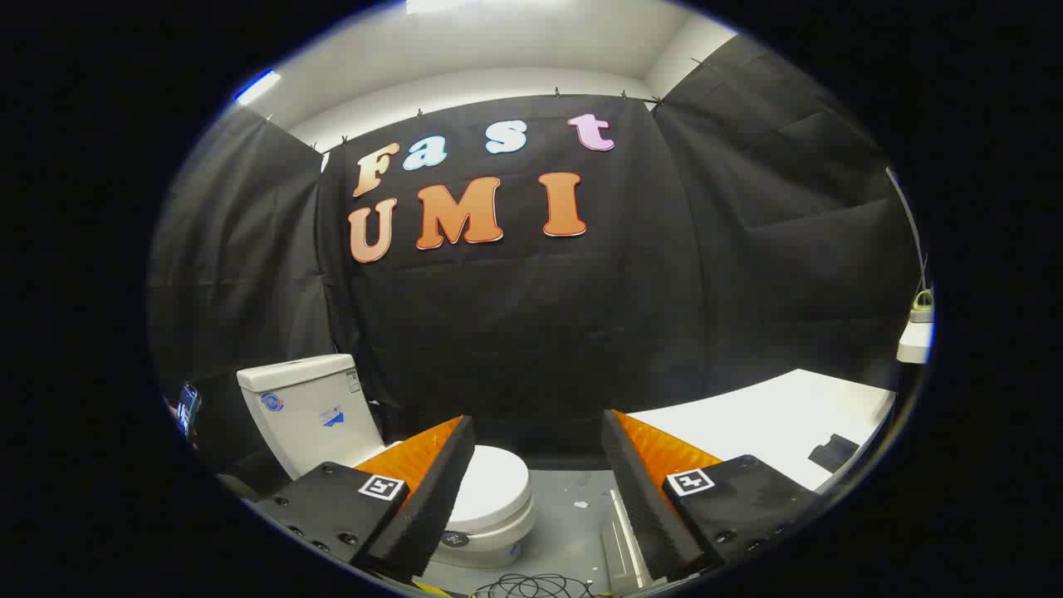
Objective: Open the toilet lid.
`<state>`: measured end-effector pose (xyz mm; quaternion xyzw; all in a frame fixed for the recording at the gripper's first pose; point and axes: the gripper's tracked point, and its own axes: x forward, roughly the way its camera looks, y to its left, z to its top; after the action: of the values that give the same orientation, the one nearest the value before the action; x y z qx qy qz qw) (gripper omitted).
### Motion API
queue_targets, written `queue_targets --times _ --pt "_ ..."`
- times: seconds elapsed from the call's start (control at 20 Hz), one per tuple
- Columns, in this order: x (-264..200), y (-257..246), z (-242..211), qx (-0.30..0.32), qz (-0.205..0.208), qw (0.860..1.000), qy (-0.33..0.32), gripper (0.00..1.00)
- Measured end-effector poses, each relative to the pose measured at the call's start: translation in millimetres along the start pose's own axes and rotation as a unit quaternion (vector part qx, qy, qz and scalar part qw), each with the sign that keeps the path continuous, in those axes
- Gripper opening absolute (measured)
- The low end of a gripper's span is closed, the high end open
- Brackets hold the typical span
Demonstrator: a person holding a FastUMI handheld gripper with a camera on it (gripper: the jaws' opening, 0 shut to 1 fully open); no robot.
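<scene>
While the toilet lid [496, 486] lies flat and closed over the bowl, it sits low on the grey floor [573, 515], partly hidden behind the left finger of the gripper [538, 490] and showing in the gap between the two fingers. Its rounded front edge points toward the open floor ahead of the fingers. Behind the lid and further to the left stands the white cistern [309, 407], upright, with small stickers on its front face and its own flat cover on top. The fingers are spread wide and hold nothing; the lid is beyond them and they do not touch it. Each finger carries a square marker on its top near the base. A tangle of dark cable [531, 586] lies on the floor just below the bowl, between the fingers. To the right, beyond the right finger, a white worktop [772, 423] runs along the black cloth wall [515, 332], with a small dark flat object [833, 453] resting on it. A white ceiling with strip lights [257, 86] shows above the cloth.
</scene>
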<state>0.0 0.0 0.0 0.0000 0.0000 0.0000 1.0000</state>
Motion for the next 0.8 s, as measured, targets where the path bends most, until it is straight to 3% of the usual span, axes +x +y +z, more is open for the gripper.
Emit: queue_targets --times 0.8 --pt "-0.1 0.9 -2.6 -0.001 0.001 1.0 0.005 0.99"
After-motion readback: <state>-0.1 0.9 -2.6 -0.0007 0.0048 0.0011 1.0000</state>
